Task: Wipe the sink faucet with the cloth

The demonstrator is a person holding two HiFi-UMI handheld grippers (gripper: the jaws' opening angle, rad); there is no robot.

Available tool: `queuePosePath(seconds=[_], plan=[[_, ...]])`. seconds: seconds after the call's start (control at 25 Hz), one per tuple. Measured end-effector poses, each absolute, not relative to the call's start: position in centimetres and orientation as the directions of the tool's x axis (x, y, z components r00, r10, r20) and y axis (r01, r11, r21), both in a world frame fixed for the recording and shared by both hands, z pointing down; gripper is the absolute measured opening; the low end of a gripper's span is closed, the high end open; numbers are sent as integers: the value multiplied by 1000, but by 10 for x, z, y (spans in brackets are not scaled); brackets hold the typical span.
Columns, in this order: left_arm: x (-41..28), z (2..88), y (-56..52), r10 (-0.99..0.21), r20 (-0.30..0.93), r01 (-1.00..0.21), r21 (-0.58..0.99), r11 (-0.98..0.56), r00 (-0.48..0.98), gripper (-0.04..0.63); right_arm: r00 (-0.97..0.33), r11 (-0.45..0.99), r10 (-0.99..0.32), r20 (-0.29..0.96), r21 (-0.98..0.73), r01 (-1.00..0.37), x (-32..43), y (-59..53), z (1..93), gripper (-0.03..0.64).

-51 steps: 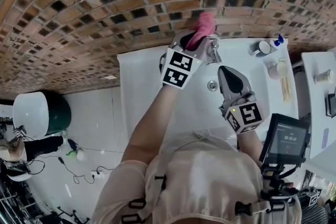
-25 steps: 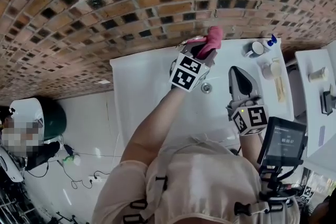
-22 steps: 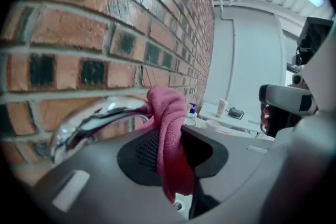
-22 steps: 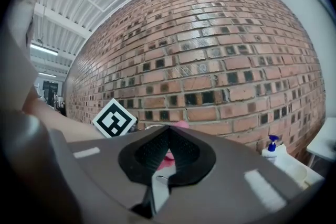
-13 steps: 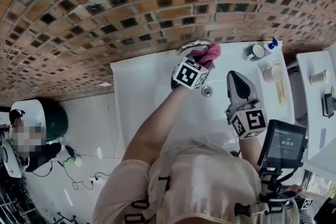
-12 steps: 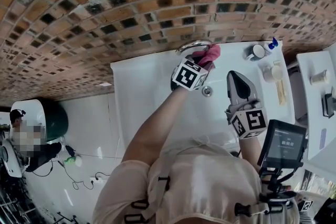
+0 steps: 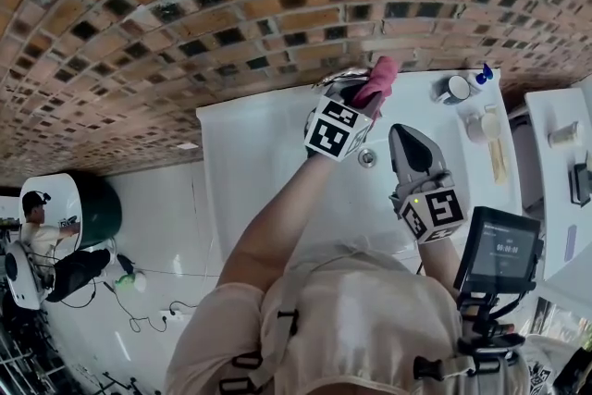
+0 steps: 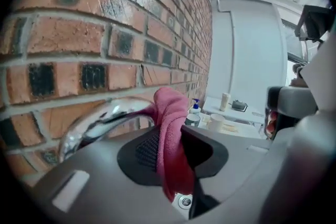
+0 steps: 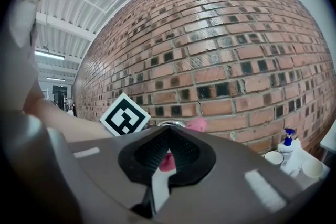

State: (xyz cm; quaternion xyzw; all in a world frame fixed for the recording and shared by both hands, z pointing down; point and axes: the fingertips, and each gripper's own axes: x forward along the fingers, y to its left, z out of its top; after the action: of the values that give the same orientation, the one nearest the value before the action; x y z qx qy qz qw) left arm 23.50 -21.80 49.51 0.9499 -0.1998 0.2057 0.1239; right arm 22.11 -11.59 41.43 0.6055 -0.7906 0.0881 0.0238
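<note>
A pink cloth [image 7: 377, 79] is pinched in my left gripper [image 7: 356, 99], which is shut on it. The cloth lies against the curved chrome faucet [image 7: 335, 79] at the back of the white sink [image 7: 259, 162]. In the left gripper view the cloth [image 8: 170, 128] hangs between the pads, draped over the faucet spout [image 8: 100, 117] in front of the brick wall. My right gripper [image 7: 400, 134] hovers over the basin to the right of the drain [image 7: 368, 157], shut and holding nothing. The right gripper view shows its jaws [image 9: 167, 132] closed, with the cloth [image 9: 197, 124] beyond them.
On the sink ledge at the right stand a blue-pump soap bottle [image 7: 484, 73], a cup [image 7: 455, 88] and a mug [image 7: 481, 125]. A small screen [image 7: 504, 245] sits at the lower right. A brick wall [image 7: 231, 5] rises right behind the faucet.
The left gripper slid the cloth down along the faucet toward the basin, then back up toward the wall. The right gripper drifted slightly left, closer to the drain.
</note>
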Motion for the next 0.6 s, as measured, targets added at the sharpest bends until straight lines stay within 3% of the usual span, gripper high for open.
queuePosePath(seconds=[0.28, 0.6], plan=[[226, 550, -207, -290, 568, -429, 125, -895, 770, 95, -280, 265, -947, 156, -112, -958, 213, -114, 410, -14], [189, 468, -187, -380, 400, -423, 20, -906, 834, 97, -297, 288, -947, 125, -86, -954, 200, -114, 398, -14]])
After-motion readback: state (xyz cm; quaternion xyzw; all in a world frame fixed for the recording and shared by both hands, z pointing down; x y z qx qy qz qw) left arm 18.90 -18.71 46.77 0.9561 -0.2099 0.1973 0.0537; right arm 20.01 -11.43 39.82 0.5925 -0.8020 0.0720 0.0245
